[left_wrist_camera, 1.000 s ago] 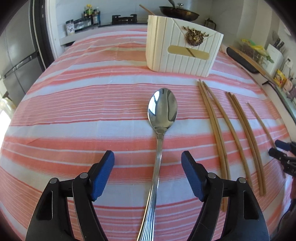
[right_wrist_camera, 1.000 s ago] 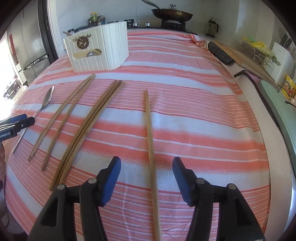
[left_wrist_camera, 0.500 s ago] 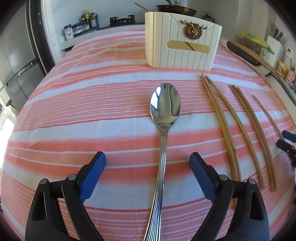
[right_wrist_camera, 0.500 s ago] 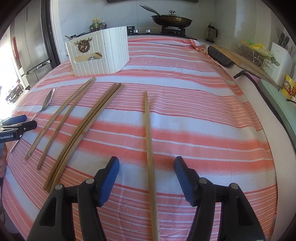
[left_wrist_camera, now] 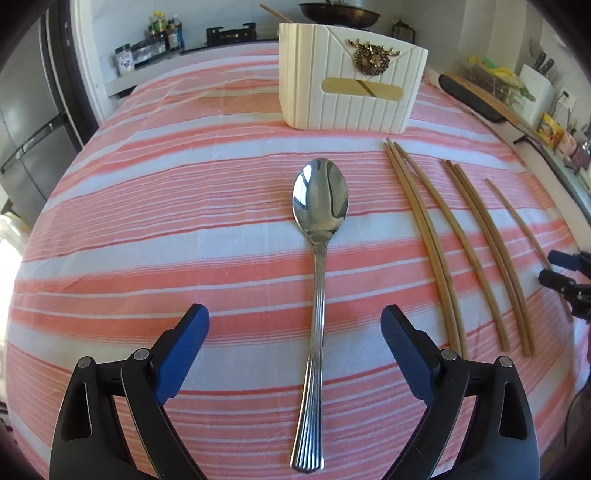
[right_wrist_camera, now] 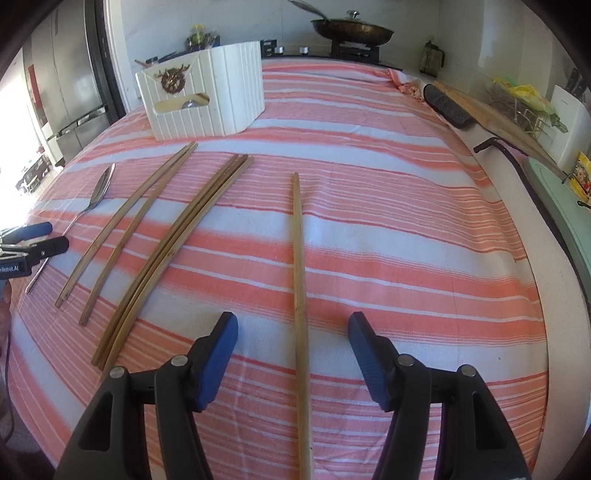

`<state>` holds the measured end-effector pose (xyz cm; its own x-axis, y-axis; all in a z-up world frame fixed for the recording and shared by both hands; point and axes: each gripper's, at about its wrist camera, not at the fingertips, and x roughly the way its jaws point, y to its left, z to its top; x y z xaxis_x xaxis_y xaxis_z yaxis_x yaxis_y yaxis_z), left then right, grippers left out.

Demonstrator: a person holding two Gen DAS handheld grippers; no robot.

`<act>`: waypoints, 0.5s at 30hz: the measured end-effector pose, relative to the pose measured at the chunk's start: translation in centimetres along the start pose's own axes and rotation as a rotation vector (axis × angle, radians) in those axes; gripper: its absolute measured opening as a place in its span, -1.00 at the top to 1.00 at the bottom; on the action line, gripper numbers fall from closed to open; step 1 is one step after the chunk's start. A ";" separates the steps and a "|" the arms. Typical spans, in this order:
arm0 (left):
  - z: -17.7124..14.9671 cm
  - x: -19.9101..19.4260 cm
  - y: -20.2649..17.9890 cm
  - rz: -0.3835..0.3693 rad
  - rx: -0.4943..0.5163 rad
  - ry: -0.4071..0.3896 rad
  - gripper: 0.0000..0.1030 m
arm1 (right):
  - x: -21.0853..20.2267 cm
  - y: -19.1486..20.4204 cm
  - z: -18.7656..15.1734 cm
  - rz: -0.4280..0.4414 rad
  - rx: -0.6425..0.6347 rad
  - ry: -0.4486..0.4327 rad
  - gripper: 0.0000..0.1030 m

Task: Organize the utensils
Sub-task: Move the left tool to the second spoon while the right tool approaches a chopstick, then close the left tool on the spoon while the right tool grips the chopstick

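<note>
Left gripper (left_wrist_camera: 295, 326) low, level, jaws wide apart; right gripper (right_wrist_camera: 293, 332) likewise, jaws spread.

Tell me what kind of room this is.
Most likely a home kitchen: a lidded frying pan sits on a gas stove at the back, a steel refrigerator stands at the left, and a knife block is on the side counter.

Bright daylight, sharp focus, heavy fisheye bending.
Glare burned out the far left edge of both views; the spoon (left_wrist_camera: 320, 199) bowl mirrored highlights; corners went black.
</note>
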<state>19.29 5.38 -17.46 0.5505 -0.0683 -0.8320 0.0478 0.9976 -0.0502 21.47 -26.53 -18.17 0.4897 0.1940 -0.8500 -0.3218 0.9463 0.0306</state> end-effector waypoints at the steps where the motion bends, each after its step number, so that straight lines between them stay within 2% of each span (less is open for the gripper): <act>1: 0.3 -0.3 0.4 -0.011 0.003 0.003 -0.84 | -0.2 -0.4 0.2 0.016 -0.003 0.033 -0.23; 5: 1.9 -0.3 1.3 -0.030 0.020 0.019 -0.84 | -0.2 -2.1 0.9 0.075 0.030 0.118 -0.23; 8: 3.2 1.2 0.7 -0.050 0.054 0.061 -0.84 | 0.3 -2.5 1.8 0.071 0.017 0.150 -0.23; 12: 4.8 4.1 -0.9 -0.027 0.112 0.116 -0.84 | 1.6 -2.7 3.7 0.086 0.016 0.171 -0.23; 15: 6.0 5.6 -1.7 0.013 0.149 0.128 -0.90 | 2.8 -2.3 5.6 0.082 -0.003 0.181 -0.12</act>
<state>27.30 3.19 -18.74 0.4416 -0.0442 -0.8961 0.1694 0.9849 0.0349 28.17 -26.67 -17.69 0.3081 0.2208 -0.9254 -0.3577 0.9282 0.1024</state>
